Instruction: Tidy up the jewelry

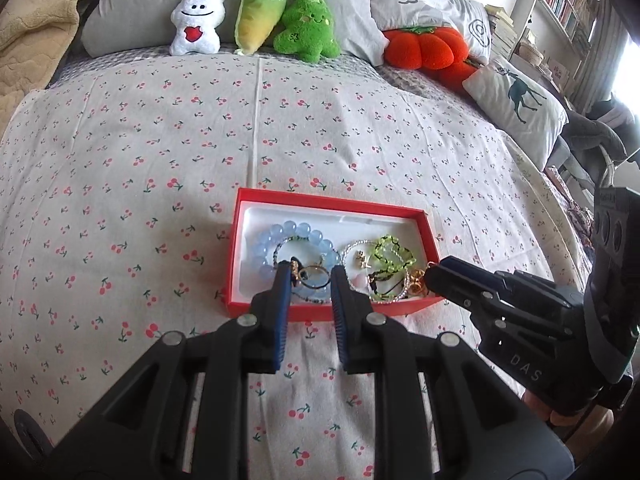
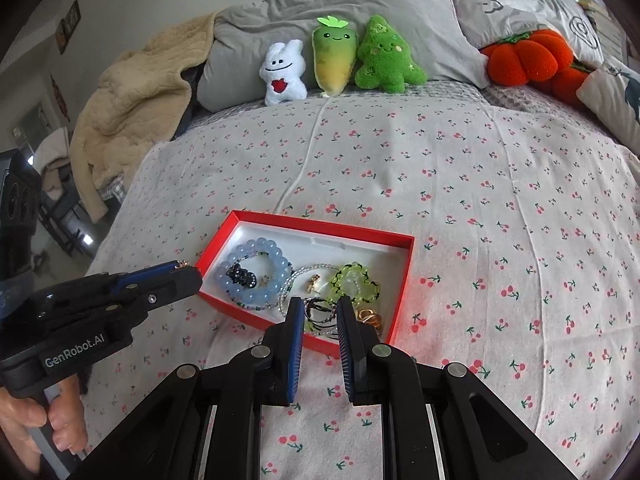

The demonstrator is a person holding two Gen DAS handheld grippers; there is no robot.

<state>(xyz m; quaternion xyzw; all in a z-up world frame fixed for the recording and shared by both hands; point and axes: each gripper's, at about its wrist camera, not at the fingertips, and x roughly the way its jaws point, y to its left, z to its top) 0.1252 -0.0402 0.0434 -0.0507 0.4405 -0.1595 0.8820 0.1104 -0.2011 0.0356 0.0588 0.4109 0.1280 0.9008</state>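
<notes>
A red box (image 1: 332, 205) (image 2: 404, 280) with a white lining lies on the cherry-print bedspread. It holds a blue bead bracelet (image 1: 298, 232) (image 2: 256, 249), a neon green bead bracelet (image 1: 394, 254) (image 2: 356, 280), a clear bead bracelet (image 1: 352, 246), gold pieces (image 1: 416, 278) (image 2: 370, 315) and dark bead strands (image 2: 320, 312). My left gripper (image 1: 308, 270) is open over the box's near edge; a small gold piece (image 1: 295, 269) touches its left fingertip. My right gripper (image 2: 319, 302) is open above the box's near right corner, empty.
Plush toys line the back: a white bunny (image 1: 197, 20), a green-yellow carrot (image 1: 260, 10), a green tree (image 1: 310, 22) and orange pumpkins (image 1: 424, 46). Grey pillows and a deer cushion (image 1: 518, 104) lie behind and right. A beige blanket (image 2: 132, 108) is at the left.
</notes>
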